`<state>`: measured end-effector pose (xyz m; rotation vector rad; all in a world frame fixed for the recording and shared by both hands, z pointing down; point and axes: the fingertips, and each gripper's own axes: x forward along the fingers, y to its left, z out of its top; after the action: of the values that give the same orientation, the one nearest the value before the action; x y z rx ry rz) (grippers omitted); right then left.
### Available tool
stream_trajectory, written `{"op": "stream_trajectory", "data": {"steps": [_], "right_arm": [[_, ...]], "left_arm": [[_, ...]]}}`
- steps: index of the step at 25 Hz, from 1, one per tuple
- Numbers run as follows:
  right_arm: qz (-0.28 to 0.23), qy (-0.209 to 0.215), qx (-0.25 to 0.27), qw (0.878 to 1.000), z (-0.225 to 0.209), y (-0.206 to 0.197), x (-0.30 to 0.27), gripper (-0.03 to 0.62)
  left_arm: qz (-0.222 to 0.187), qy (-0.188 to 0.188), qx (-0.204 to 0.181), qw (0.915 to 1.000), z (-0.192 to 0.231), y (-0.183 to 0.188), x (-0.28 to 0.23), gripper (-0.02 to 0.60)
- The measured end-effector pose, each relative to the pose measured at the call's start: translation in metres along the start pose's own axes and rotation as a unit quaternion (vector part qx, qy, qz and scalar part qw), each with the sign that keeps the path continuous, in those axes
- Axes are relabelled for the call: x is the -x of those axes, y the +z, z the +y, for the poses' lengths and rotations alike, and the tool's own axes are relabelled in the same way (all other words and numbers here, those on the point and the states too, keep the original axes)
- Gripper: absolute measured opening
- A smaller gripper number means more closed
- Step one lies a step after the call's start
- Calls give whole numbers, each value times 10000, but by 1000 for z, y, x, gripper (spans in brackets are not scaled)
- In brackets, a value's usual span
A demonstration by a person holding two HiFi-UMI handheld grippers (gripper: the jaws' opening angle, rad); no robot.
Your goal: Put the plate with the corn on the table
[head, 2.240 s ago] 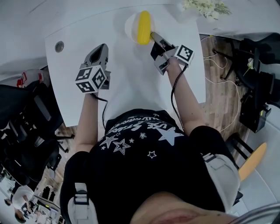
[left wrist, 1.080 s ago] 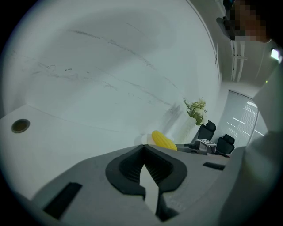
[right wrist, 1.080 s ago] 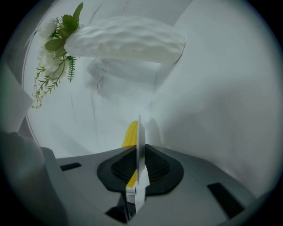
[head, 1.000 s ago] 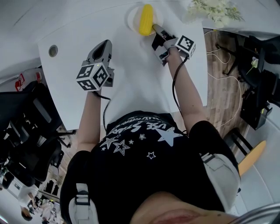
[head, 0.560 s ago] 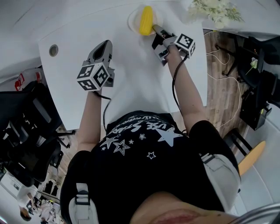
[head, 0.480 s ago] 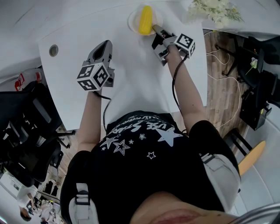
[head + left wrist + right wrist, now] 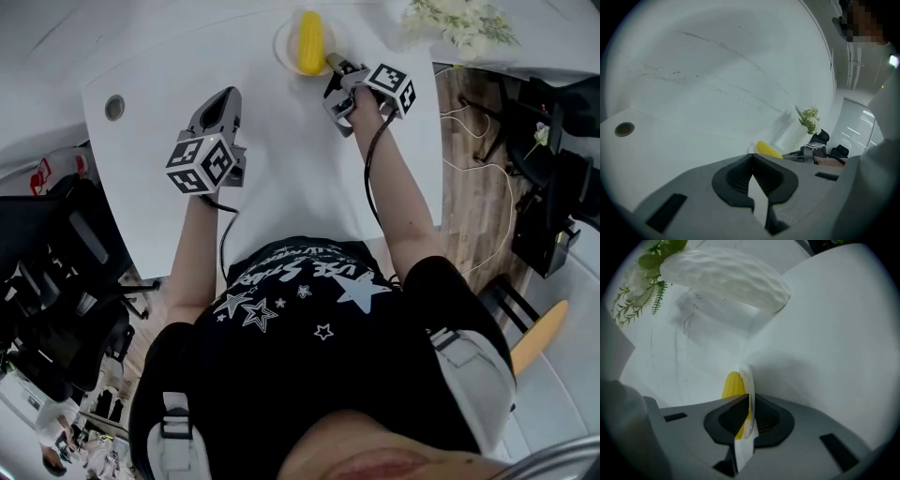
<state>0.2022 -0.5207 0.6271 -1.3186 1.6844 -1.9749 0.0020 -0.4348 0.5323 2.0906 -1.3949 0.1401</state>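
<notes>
1. The plate [image 7: 282, 41] has gone out from mid-table to the table's [image 7: 281, 159] far edge, a little in from the far right corner. The corn [image 7: 310, 42] is lying along it and hasn't rolled off.
2. Your right gripper [image 7: 335, 67] went with it. In the last second its marker cube has tipped up and towards the far edge, so the wrist has turned while the hand has hardly moved.
3. Its jaws have just been closing. The right gripper view shows the plate's rim edge-on between the pads, pinched. You are clenched on the plate, not letting go.
4. Your left gripper [image 7: 225, 97] hasn't stirred. It sits over the left half of the table with its jaw tips touching and nothing between them, well apart from the plate.
5. What that means: the carry looks finished. From above, the plate seems flat on the table. I can't tell whether the gripped side is fully down, because your jaws cover that part of the rim.
6. The tighter pinch together with the wrist turn is the thing to watch. A tilt at the rim could lift the near side and send the corn rolling towards the far edge.
7. As I read it, what's left is to level off, let the pads part, and draw the right gripper back along the table without dragging the rim.
</notes>
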Motion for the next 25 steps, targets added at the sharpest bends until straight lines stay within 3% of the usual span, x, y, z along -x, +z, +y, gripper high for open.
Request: {"op": "stream_trajectory", "data": {"steps": [6, 17, 25], "right_arm": [[-24, 28, -206, 9998, 0, 6, -4, 86], [-100, -886, 238, 9957, -10, 16, -4, 137], [-76, -1480, 798, 9857, -19, 21, 2, 163]], "left_arm": [[30, -35, 64, 10000, -2, -3, -3, 8], [41, -48, 74, 10000, -4, -3, -8, 8], [49, -64, 129, 9999, -9, -7, -13, 8]]}}
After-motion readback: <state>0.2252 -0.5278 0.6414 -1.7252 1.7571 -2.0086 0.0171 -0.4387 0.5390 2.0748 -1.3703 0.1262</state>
